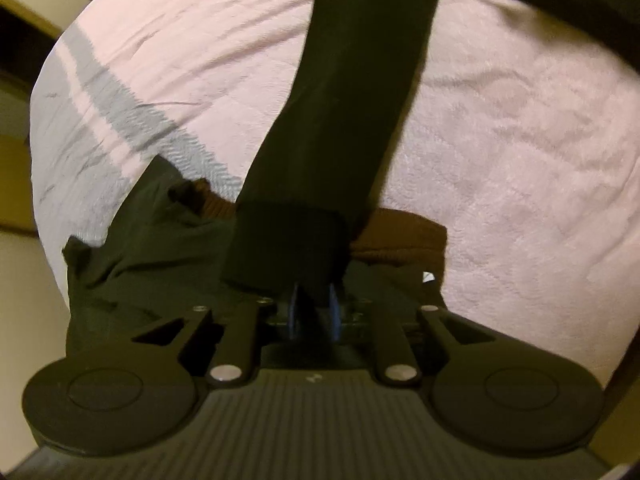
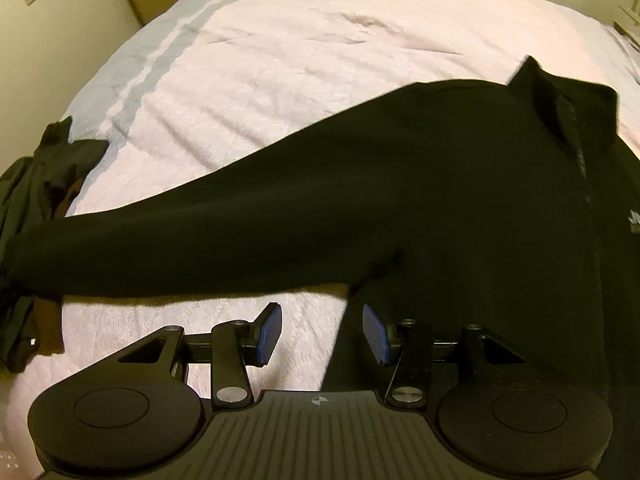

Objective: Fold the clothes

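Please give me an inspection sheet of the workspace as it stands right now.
Surface: pink bedspread with grey stripes along one edge, wrinkled.
Job's things: black jacket lying on the bedspread, collar up, one sleeve stretched out to the side.
Clutter: dark green garment and brown garment heaped at the bed's edge.
Grippers: left gripper shut on the sleeve cuff; right gripper open, above the jacket's side edge, holding nothing.
Cables: nothing seen.
Surroundings: cream wall with a switch plate.
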The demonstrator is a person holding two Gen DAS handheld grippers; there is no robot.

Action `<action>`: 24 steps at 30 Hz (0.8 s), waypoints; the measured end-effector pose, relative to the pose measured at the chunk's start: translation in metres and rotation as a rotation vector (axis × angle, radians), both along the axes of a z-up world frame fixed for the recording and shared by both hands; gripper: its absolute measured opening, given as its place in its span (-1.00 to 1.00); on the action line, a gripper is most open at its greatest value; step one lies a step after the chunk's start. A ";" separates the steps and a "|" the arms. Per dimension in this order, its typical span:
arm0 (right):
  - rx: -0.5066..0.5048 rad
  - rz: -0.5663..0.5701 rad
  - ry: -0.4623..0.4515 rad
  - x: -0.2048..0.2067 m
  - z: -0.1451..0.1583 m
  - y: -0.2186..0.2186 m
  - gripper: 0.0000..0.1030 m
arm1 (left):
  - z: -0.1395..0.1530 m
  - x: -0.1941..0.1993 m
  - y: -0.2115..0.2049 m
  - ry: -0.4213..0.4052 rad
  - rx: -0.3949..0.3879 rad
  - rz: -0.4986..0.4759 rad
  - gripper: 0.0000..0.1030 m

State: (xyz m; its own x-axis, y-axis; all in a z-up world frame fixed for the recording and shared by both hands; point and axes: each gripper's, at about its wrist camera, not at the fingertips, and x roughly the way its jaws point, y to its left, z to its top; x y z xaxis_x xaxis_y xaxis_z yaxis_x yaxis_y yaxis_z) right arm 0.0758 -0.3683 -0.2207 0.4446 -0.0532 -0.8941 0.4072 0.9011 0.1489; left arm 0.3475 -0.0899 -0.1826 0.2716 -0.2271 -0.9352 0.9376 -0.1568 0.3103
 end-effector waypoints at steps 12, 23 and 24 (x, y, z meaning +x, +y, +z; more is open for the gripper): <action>-0.115 -0.270 0.082 -0.137 0.066 -0.040 0.51 | 0.052 -0.011 -0.027 0.220 -0.244 0.448 0.03; -0.121 -0.368 0.090 -0.278 0.126 -0.070 0.52 | 0.112 -0.110 -0.041 0.246 -0.363 0.649 0.55; -0.113 -0.368 0.091 -0.289 0.128 -0.070 0.52 | 0.118 -0.122 -0.041 0.244 -0.370 0.648 0.55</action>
